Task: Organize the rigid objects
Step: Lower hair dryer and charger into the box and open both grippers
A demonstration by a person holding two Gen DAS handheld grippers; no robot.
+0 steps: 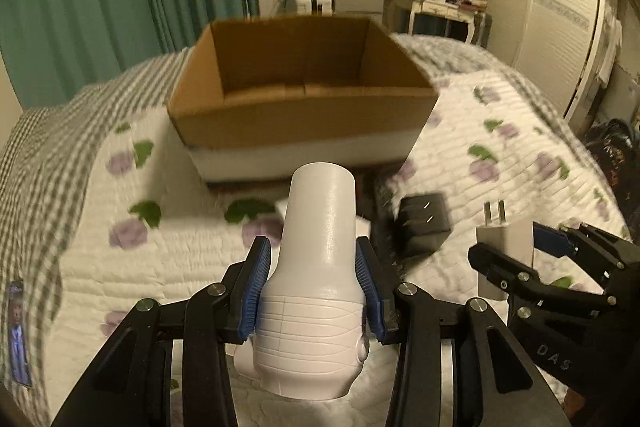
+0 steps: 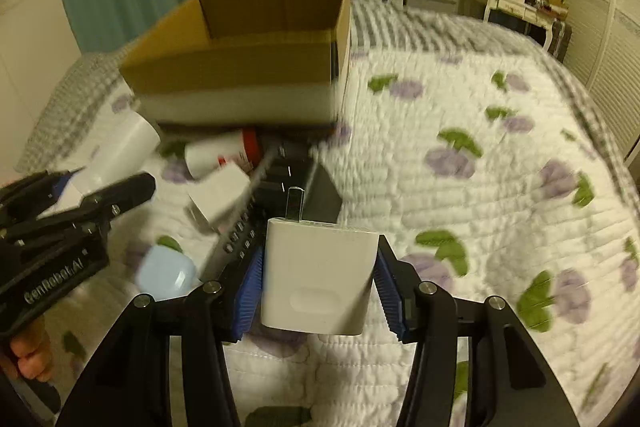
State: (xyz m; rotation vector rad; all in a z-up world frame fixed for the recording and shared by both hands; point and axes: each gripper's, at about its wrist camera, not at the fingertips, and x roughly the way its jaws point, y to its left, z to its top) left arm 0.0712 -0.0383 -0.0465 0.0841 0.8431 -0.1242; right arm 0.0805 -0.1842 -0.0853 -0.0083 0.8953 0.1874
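Left claw (image 1: 311, 281) pinching white hair dryer (image 1: 318, 267), barrel pointing straight ahead at cardboard box (image 1: 304, 123) on bed (image 1: 500, 131). Right claw (image 2: 318, 285) clamping white charger (image 2: 320, 279), prongs forward; box sits ahead-left. Left looks nearer, probably drops first.

The bed (image 1: 500, 131) carries everything, spread with a white quilted cover printed with purple flowers and green leaves; a grey-and-white checked blanket (image 1: 60, 131) lies along its far and left edges. An open cardboard box (image 1: 304, 115), brown above with a white band below, rests on the cover. Just in front of the box lie a white bottle with a red band (image 2: 224, 151) on its side, a black plug adapter (image 1: 424, 223) with its prongs up, and a long dark flat device with rows of buttons (image 2: 244, 227). Nearer than those, further from the box, sits a pale blue rounded case (image 2: 168, 277).
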